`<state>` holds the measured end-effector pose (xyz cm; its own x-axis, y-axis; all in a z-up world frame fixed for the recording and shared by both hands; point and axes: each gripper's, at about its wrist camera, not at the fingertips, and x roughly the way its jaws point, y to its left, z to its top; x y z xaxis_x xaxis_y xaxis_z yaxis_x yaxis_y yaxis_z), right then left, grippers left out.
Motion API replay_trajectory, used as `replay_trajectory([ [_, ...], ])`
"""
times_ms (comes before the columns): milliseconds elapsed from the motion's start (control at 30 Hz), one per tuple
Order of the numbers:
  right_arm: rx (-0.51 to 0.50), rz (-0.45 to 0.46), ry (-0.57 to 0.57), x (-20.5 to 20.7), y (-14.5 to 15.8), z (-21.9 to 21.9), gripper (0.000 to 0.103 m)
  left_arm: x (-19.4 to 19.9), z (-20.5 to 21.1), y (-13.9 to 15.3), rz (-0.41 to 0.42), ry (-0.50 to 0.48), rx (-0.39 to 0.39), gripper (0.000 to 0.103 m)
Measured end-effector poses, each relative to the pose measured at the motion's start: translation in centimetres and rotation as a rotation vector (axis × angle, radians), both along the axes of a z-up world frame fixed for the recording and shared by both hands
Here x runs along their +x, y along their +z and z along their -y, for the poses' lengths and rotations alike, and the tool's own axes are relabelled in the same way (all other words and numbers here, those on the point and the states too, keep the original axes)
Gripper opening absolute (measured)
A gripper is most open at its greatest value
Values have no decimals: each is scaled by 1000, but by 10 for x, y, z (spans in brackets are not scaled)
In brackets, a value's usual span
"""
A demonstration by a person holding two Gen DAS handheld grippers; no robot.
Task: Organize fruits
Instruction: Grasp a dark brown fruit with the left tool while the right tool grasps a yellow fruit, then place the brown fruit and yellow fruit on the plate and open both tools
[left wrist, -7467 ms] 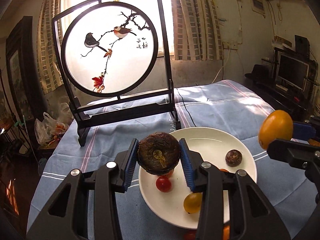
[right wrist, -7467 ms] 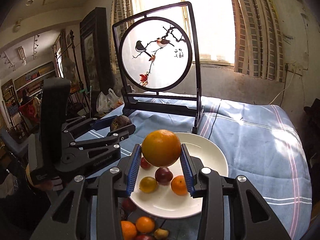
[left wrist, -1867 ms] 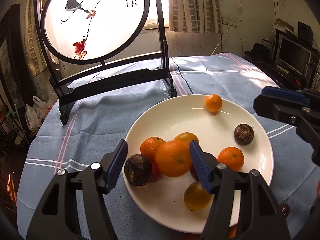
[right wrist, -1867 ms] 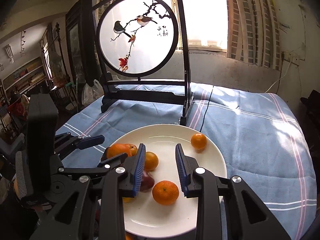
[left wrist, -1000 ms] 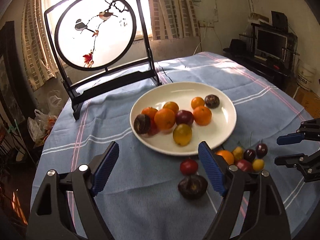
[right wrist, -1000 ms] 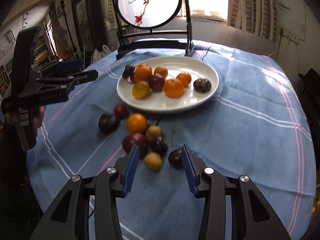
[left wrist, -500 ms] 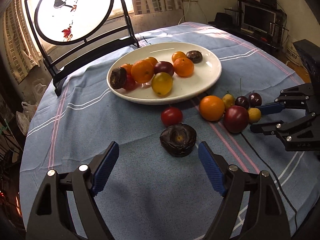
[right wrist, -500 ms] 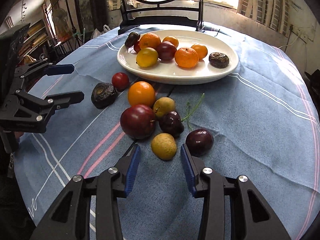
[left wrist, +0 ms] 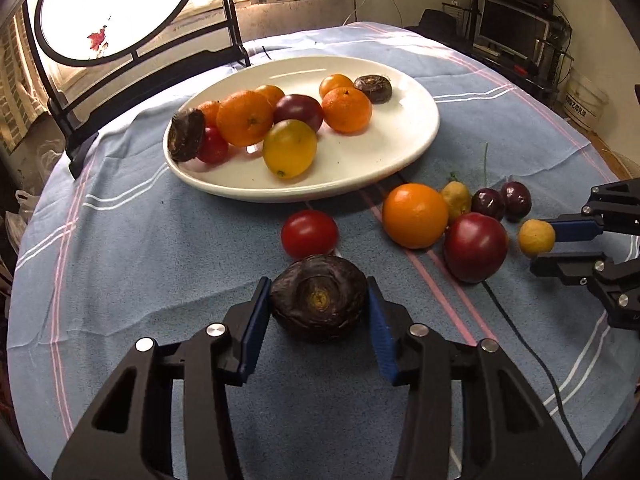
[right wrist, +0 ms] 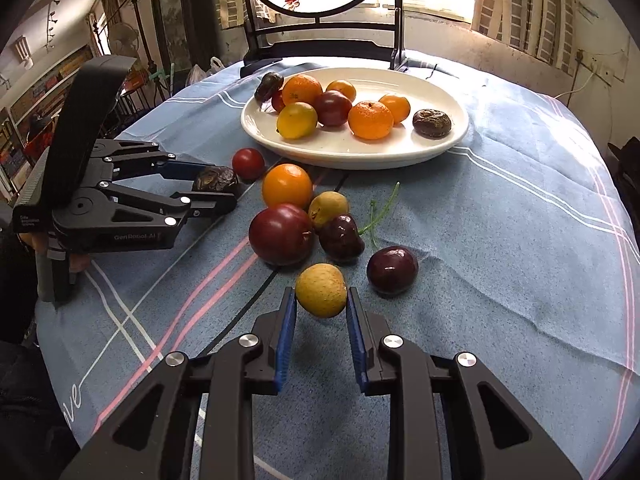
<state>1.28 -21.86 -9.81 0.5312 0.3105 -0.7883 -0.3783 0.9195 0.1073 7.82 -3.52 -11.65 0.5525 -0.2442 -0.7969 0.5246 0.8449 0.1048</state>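
fruits on plate (left wrist: 416,136), others beside it

My bench (left wrist: 120,264), under a blue striped cloth (right wrist: 500,216), carries a white plate (left wrist: 384,160), a round screen stand (left wrist: 132,80) and loose fruit (right wrist: 282,234).

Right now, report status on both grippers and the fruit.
Left gripper closed around dark wrinkled fruit on the cloth. Right gripper pinching small yellow fruit. White plate holds nine; red tomato sits between left gripper and plate.
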Motion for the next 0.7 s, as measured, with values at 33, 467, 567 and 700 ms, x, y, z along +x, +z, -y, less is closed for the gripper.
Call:
replay_trajectory([
  [33,1,5,0,-1,2,0,25,-3,-1,5,8,-2,-7,45],
  [467,59,271,-58,32,103,12,25,19,-4,131,320,126,-120,45],
  [567,101,309,-79,54,122,17,25,35,3,151,364,148,-163,45],
  [700,148,321,-103,86,129,18,25,60,17,153,367,170,-193,45],
])
